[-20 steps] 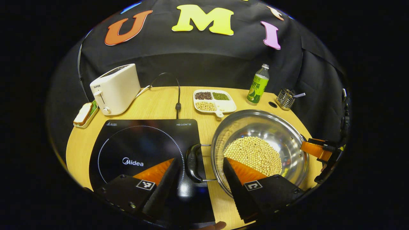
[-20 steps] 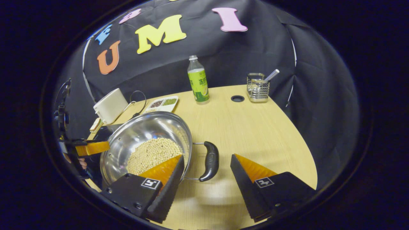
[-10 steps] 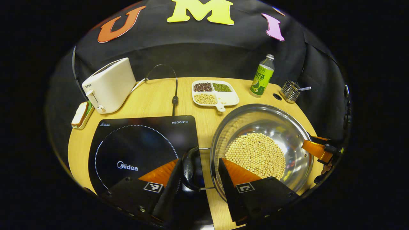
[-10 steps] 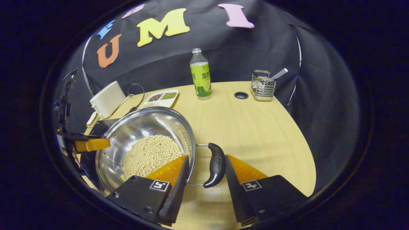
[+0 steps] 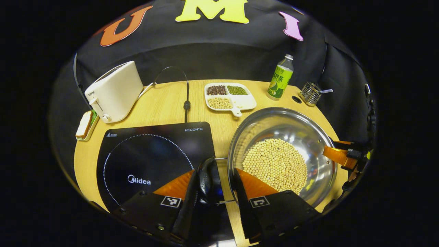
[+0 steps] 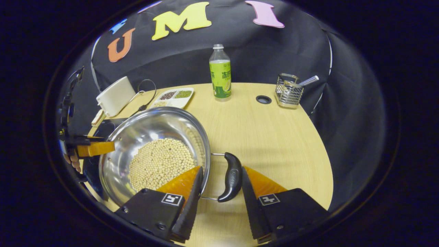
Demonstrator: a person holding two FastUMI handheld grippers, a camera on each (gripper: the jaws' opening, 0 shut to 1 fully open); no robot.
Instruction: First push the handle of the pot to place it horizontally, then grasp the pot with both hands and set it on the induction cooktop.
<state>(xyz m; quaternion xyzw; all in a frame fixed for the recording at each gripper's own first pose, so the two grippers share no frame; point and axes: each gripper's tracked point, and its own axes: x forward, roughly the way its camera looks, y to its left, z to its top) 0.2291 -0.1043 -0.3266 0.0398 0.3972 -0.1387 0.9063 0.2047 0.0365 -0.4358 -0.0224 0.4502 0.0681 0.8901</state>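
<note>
You're at the two-hand grasp: left gripper (image 5: 213, 180) & right gripper (image 6: 221, 180) each clamp a pot (image 5: 282, 156) handle; next, lift level onto the cooktop (image 5: 151, 154).

Wide shiny steel pot (image 5: 301, 137) holding a heap of pale soybeans (image 5: 276, 164), upright on the tabletop (image 6: 274, 137), black side handles (image 6: 232, 176) lying horizontal, just right of the flat black induction cooktop (image 5: 151, 154), not on it

"Midea" and "HEGON III" are printed on the induction cooktop (image 5: 151, 154). "SUPOR" is marked on the toaster (image 5: 115, 91). Green bottle (image 5: 280, 78) label characters cannot be made out.
</note>
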